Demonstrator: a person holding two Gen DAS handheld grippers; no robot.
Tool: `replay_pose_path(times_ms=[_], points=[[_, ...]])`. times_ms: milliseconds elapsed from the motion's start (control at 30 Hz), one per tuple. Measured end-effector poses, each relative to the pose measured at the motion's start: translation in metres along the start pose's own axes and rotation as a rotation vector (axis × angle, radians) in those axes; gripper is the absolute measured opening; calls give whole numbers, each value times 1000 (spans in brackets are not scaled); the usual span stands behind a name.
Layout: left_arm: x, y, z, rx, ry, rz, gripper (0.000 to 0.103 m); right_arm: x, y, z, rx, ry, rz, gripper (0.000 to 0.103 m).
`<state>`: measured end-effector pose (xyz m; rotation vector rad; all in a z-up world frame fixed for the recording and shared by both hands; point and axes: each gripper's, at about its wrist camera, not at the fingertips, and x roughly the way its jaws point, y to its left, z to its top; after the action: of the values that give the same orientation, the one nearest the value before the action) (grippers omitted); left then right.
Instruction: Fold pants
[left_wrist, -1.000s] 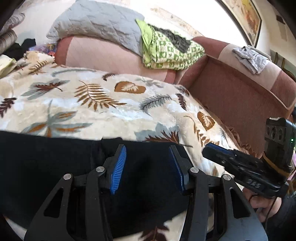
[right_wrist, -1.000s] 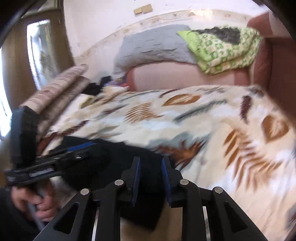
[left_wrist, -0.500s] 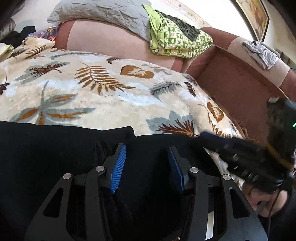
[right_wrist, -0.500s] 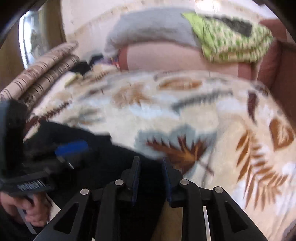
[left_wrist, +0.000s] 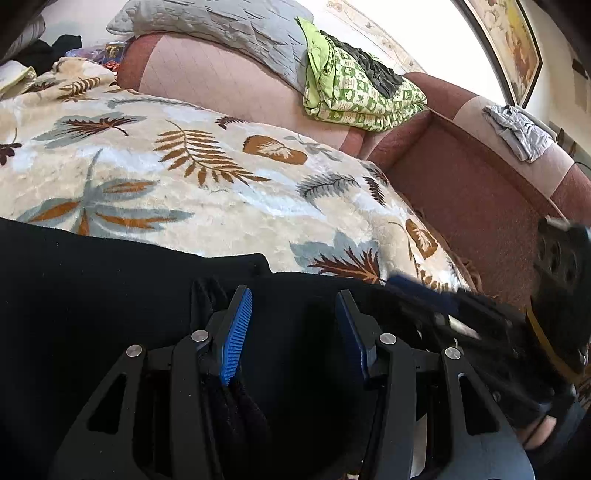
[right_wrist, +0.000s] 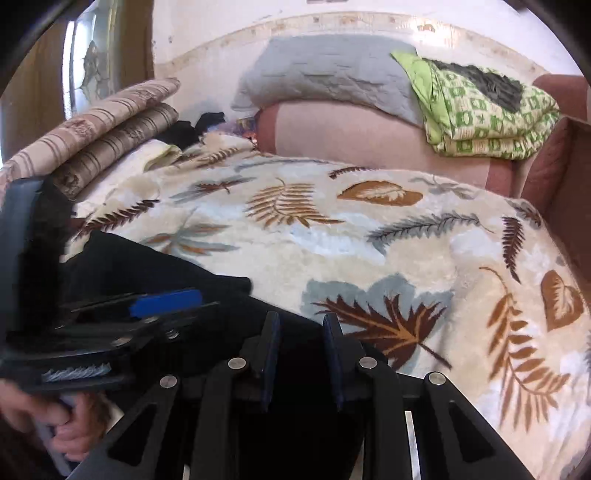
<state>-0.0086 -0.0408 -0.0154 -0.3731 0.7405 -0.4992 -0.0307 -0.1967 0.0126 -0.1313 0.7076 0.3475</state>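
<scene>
Pants (left_wrist: 110, 302), black, lie along the near edge of the leaf-print blanket (left_wrist: 207, 192) that covers your sofa. Your left gripper (left_wrist: 293, 314) has its blue pads set apart with dark cloth bunched between them; whether the pads press on it, you cannot tell. Your right gripper (right_wrist: 300, 332) stands narrower, cloth between its fingers too, and the grip is just as unclear against the black. Folds in the pants are hard to make out. A green quilt (right_wrist: 487, 114) sits on the sofa back.
</scene>
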Motion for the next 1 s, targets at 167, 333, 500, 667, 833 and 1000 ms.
replay_pose_path(times_ms=[167, 333, 500, 667, 833, 1000], points=[[0, 2, 0, -13, -2, -9, 46, 13, 14, -15, -54, 60, -53, 25], [-2, 4, 0, -26, -13, -29, 47, 9, 2, -18, 11, 41, 6, 28], [-2, -3, -3, 7, -31, -7, 51, 12, 5, -15, 61, 53, -15, 32], [-2, -10, -5, 27, -50, 16, 59, 10, 7, -15, 91, 43, -26, 34], [-2, -11, -6, 35, -47, -6, 66, 11, 7, -15, 78, 55, -20, 35], [-8, -5, -2, 10, -46, -50, 66, 10, 10, -11, 50, 80, -35, 35]])
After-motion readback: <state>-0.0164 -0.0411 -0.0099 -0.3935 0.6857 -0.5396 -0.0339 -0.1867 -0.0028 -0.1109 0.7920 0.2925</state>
